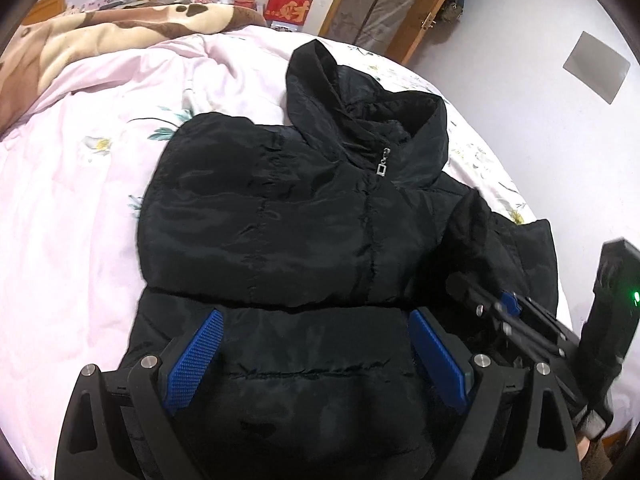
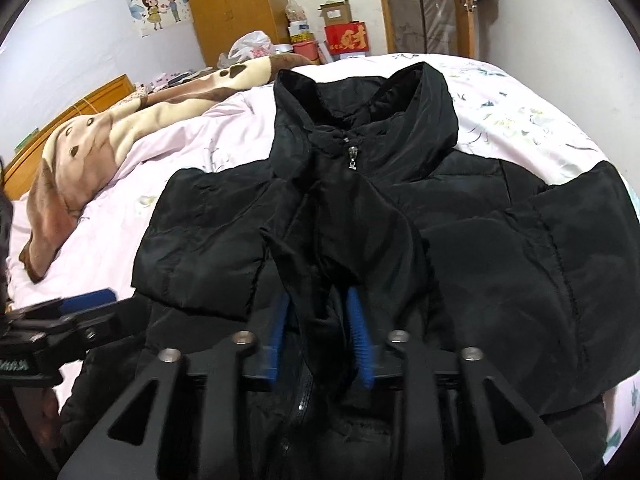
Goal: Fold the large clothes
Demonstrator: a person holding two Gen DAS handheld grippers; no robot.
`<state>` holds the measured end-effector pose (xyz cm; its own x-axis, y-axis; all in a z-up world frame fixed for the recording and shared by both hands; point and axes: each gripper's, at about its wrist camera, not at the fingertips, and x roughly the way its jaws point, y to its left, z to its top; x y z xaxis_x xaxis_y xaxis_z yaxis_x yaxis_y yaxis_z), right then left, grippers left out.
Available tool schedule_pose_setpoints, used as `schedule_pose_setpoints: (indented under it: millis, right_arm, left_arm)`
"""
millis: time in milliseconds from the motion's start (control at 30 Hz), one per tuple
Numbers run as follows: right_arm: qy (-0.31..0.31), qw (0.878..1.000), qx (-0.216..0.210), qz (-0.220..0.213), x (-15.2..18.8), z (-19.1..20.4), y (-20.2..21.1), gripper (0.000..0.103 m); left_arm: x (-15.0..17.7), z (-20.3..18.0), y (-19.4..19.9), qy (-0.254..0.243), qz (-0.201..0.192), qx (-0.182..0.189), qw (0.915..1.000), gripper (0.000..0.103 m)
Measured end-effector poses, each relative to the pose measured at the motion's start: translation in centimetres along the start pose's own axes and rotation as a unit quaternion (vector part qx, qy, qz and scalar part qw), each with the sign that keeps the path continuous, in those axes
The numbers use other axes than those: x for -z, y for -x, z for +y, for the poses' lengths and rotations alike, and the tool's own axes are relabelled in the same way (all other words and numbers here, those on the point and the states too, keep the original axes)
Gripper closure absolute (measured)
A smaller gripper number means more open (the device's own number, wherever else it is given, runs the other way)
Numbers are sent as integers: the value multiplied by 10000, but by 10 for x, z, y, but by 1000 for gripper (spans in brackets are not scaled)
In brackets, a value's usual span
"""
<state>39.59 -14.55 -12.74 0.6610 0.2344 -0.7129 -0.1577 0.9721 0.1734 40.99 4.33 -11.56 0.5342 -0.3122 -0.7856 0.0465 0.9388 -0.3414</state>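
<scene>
A black hooded puffer jacket (image 1: 280,216) lies front up on the pink bed, hood away from me; one sleeve is folded across its chest. My left gripper (image 1: 316,328) is open and empty, hovering over the jacket's lower front. My right gripper (image 2: 320,312) is shut on the cuff of the other black sleeve (image 2: 344,240) and holds it lifted over the jacket's (image 2: 520,280) middle, below the zipper pull (image 2: 352,156). The right gripper also shows in the left wrist view (image 1: 504,308), blurred. The left gripper shows at the left edge of the right wrist view (image 2: 88,296).
The pink floral bedsheet (image 1: 72,208) surrounds the jacket. A brown and cream blanket (image 2: 100,144) lies bunched at the bed's far left. Boxes and a plastic bag (image 2: 252,46) stand behind the bed by a wooden wardrobe (image 2: 236,4). The bed's right edge (image 1: 560,240) runs close to the jacket.
</scene>
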Motion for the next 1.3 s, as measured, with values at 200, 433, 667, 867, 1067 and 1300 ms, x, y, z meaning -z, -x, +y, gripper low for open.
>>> schedule_pose_setpoints:
  millis: [200, 433, 667, 867, 1067, 1300]
  right_arm:
    - [75, 9995, -183, -260, 7, -7, 29, 30]
    - [-167, 9984, 317, -426, 22, -51, 65, 30]
    - [-479, 9903, 1197, -516, 37, -95, 85, 30]
    - [-979, 9852, 1325, -475, 41, -118, 82, 30]
    - [-1065, 9828, 1422, -511, 38, -122, 85, 30]
    - [-1121, 9800, 1500, -672, 27, -120, 90, 30]
  left_arm:
    - [-14, -19, -13, -130, 108, 193, 9997, 9]
    - [-20, -57, -49, -542, 484, 295, 9969, 9]
    - [-7, -76, -92, -335, 977, 392, 9939, 9]
    - [-4, -90, -94, -344, 886, 246, 9952, 61]
    - [-10, -100, -49, -595, 297, 408, 9970, 92]
    - [-47, -91, 6, -553, -537, 540, 9956, 92]
